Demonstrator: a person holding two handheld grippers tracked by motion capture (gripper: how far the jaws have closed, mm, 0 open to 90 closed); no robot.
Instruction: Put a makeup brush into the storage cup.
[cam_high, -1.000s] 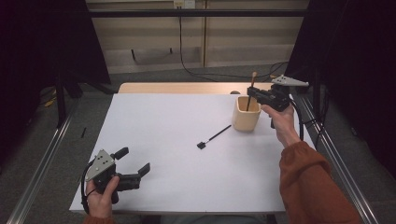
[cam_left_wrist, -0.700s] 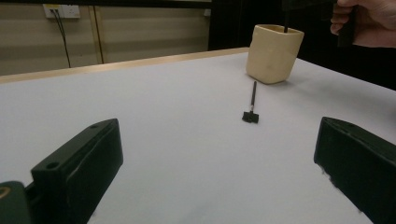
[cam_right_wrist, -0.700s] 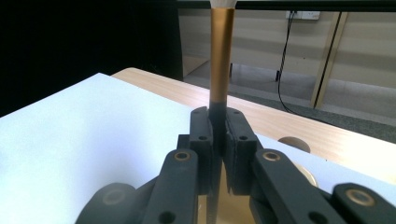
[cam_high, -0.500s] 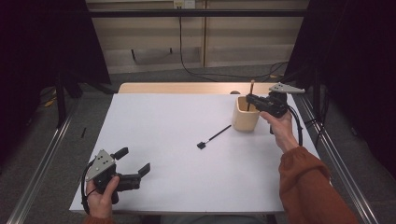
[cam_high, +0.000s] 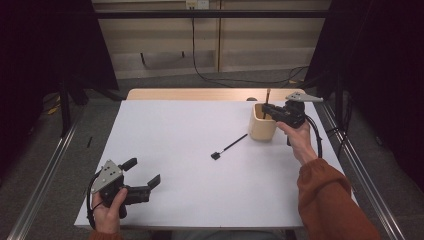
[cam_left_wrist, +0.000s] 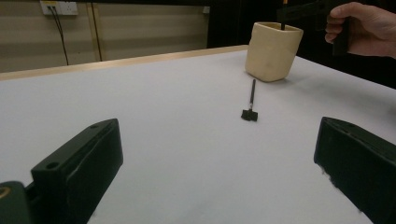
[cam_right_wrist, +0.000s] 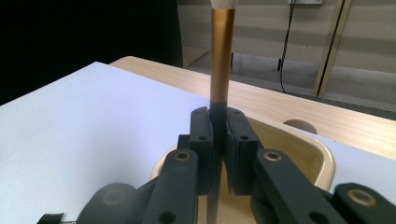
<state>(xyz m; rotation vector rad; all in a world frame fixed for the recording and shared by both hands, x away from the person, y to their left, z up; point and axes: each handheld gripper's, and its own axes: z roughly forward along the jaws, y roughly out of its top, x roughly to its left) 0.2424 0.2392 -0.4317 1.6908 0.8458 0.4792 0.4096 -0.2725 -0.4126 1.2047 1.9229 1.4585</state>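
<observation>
Holding: right gripper (cam_high: 266, 111) pinches a makeup brush (cam_right_wrist: 221, 56) upright, jaws pressed on its dark handle below the gold ferrule
Cup: cream holder (cam_high: 262, 129) at the far right of the white table (cam_high: 190, 150); the brush's lower end hangs inside its mouth
Second brush: small black brush (cam_high: 229, 148) flat on the table, just left of the cup
Left gripper (cam_high: 142, 176): near left, jaws spread wide, holding nothing

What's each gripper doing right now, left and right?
Left gripper: open, holding nothing, low over the table.
Right gripper: shut on the brush, held upright over the beige cup.
</observation>
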